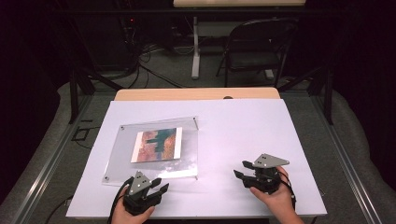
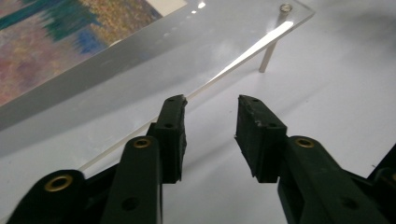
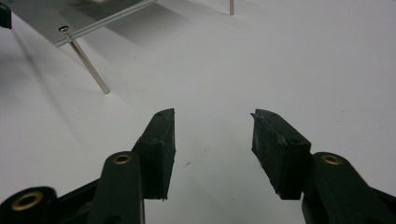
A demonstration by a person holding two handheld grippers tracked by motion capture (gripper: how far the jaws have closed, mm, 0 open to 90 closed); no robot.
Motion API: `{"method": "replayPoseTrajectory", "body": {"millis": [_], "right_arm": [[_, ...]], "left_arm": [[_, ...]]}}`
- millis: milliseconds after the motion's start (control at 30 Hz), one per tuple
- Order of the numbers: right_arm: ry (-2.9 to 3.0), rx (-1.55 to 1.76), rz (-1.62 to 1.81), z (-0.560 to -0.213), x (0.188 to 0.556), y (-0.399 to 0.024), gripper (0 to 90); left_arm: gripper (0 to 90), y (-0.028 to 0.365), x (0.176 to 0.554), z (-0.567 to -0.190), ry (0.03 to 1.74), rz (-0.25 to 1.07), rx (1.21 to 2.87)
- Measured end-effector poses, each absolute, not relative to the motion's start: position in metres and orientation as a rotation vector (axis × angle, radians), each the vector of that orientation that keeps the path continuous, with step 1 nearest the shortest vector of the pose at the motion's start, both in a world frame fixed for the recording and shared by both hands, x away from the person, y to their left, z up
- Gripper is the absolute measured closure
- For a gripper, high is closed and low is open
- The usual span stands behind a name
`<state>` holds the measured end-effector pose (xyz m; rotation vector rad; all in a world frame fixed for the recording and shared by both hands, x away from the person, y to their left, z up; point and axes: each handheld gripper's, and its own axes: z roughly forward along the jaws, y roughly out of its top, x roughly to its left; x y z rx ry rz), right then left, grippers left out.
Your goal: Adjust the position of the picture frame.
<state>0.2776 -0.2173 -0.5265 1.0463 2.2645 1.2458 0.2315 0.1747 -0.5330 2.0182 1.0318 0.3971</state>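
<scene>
High view: frame lies left of the table's centre; left gripper at its near edge and right gripper are both spread, empty. A careless nudge could slide it.

Clear acrylic frame, seemingly orange-and-teal picture

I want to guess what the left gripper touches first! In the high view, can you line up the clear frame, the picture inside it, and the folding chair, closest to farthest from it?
From the left gripper:
1. Clear frame, just ahead.
2. Picture, farther in.
3. Folding chair, beyond the table.
</scene>
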Motion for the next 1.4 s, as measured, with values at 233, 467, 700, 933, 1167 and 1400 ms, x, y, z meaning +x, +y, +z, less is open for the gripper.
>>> {"method": "replayPoseTrajectory", "body": {"millis": [233, 467, 700, 933, 1167, 1400], "right_arm": [[2.288, 1.018, 1.268, -0.526, 0.279, -0.211, 53.2], [2.321, 0.977, 1.298, -0.525, 0.279, -0.2, 55.0], [2.322, 0.961, 1.328, -0.521, 0.28, -0.194, 56.9], [2.323, 0.969, 1.362, -0.518, 0.292, -0.186, 58.7], [2.329, 0.995, 1.367, -0.518, 0.325, -0.176, 61.7], [2.344, 0.92, 1.321, -0.52, 0.353, -0.153, 64.5]], "left_arm": [[77.5, 0.182, 0.235, -0.534, 1.127, 0.379, 2.004], [87.8, 0.191, 0.241, -0.536, 1.219, 0.384, 1.989], [90.0, 0.194, 0.242, -0.535, 1.253, 0.39, 1.981], [90.0, 0.192, 0.241, -0.536, 1.253, 0.406, 2.009], [90.0, 0.191, 0.242, -0.538, 1.27, 0.408, 2.037], [90.0, 0.194, 0.242, -0.54, 1.293, 0.39, 2.022]]}}
